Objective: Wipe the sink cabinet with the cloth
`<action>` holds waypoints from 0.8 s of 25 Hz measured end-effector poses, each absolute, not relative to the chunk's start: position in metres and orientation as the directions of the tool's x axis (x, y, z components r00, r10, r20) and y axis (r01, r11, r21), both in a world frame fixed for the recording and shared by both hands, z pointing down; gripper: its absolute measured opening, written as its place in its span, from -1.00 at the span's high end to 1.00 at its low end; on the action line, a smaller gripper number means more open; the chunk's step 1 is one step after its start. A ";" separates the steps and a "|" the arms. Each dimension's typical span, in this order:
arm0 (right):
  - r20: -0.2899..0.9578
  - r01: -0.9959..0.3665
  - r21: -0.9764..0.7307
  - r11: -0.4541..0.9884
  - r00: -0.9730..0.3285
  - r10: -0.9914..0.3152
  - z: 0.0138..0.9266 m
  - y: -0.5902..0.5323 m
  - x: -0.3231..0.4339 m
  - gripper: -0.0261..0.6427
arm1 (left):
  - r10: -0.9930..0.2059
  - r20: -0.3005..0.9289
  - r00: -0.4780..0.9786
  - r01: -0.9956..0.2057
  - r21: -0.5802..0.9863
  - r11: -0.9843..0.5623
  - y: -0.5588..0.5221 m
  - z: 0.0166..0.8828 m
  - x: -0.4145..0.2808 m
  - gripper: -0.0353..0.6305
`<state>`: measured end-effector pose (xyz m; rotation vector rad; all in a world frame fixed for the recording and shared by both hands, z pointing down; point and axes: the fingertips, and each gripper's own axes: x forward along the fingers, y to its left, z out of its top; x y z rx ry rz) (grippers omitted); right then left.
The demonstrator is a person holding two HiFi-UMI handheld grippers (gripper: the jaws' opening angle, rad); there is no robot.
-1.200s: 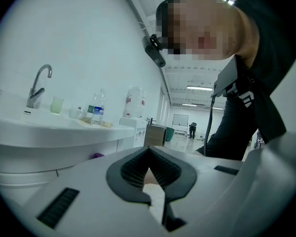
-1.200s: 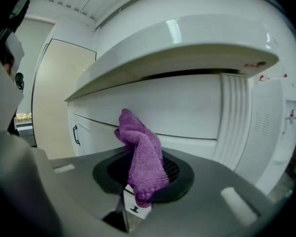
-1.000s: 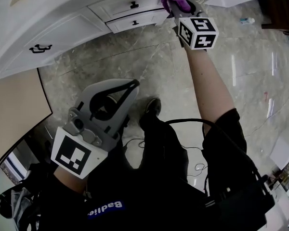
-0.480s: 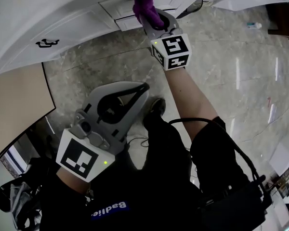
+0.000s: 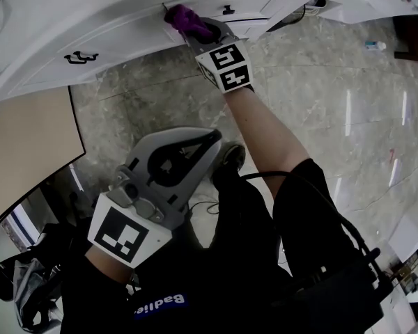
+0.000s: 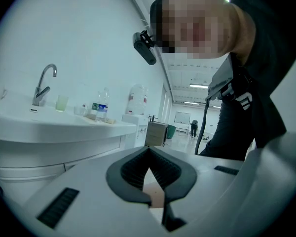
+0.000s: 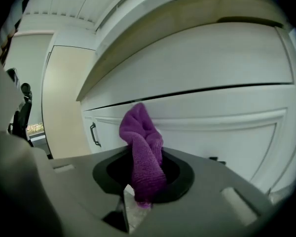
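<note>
A purple cloth [image 5: 184, 18] is pinched in my right gripper [image 5: 197, 32], which is shut on it. The cloth's free end presses against the white sink cabinet [image 5: 111, 37] just under the counter edge, left of a black drawer pull [image 5: 228, 10]. In the right gripper view the cloth [image 7: 140, 147] rises out of the right gripper [image 7: 144, 176] toward the cabinet's drawer front [image 7: 212, 102]. My left gripper [image 5: 213, 138] hangs low by the person's body, away from the cabinet. In its own view the left gripper [image 6: 149, 154] is shut on nothing.
A black door handle [image 5: 81, 58] sits further left on the cabinet. A beige panel [image 5: 28, 152] stands at the left, above marble floor [image 5: 334, 103]. The left gripper view shows the sink counter with a faucet [image 6: 43, 83], a green cup [image 6: 62, 102] and bottles [image 6: 102, 107].
The right gripper has slid the cloth leftward along the cabinet front, past the drawer pulls. The left gripper has stayed low and shut, shifting only slightly.
</note>
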<state>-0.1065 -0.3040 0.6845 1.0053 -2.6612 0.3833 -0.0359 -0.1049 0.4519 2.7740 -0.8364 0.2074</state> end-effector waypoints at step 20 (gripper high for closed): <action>0.421 -0.929 -0.076 0.363 -0.360 -0.833 0.682 -0.367 0.145 0.70 | -0.437 0.165 0.884 -0.466 0.248 -0.849 -0.085 0.441 0.005 0.91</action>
